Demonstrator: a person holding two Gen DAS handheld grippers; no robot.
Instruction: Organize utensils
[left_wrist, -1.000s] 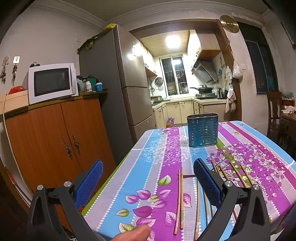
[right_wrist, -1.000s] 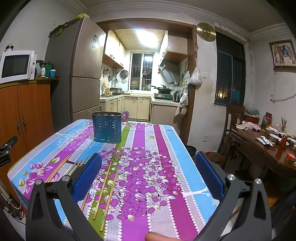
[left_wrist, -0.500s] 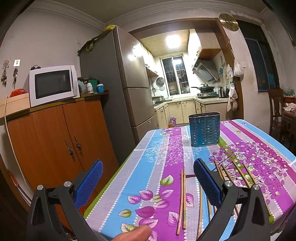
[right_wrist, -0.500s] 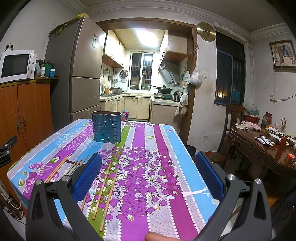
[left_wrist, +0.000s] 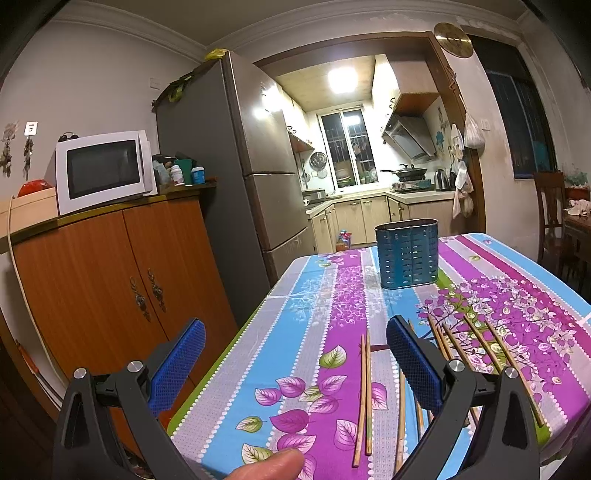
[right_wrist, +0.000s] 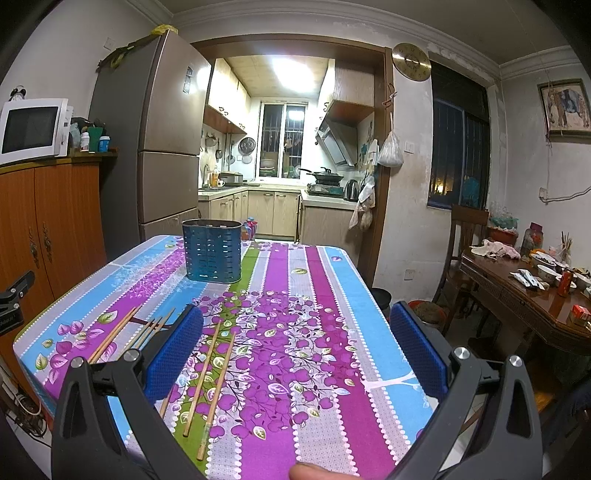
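Several wooden chopsticks (left_wrist: 364, 393) lie loose on the flowered tablecloth (left_wrist: 317, 332), also in the right wrist view (right_wrist: 212, 373). A blue perforated utensil holder (left_wrist: 408, 254) stands upright farther back on the table; it also shows in the right wrist view (right_wrist: 212, 251). My left gripper (left_wrist: 295, 354) is open and empty, above the table's near left corner. My right gripper (right_wrist: 295, 343) is open and empty, above the table's near edge, with chopsticks under its left finger (right_wrist: 173, 354).
An orange wooden cabinet (left_wrist: 110, 280) with a microwave (left_wrist: 103, 170) stands left of the table, a grey fridge (left_wrist: 236, 177) behind it. A dark wooden side table (right_wrist: 524, 295) with clutter and a chair (right_wrist: 465, 236) stand to the right. The kitchen lies beyond.
The left gripper has drifted slightly left and back, so the table and holder sit a little further right in its view. The right gripper has barely moved. Both stay open.
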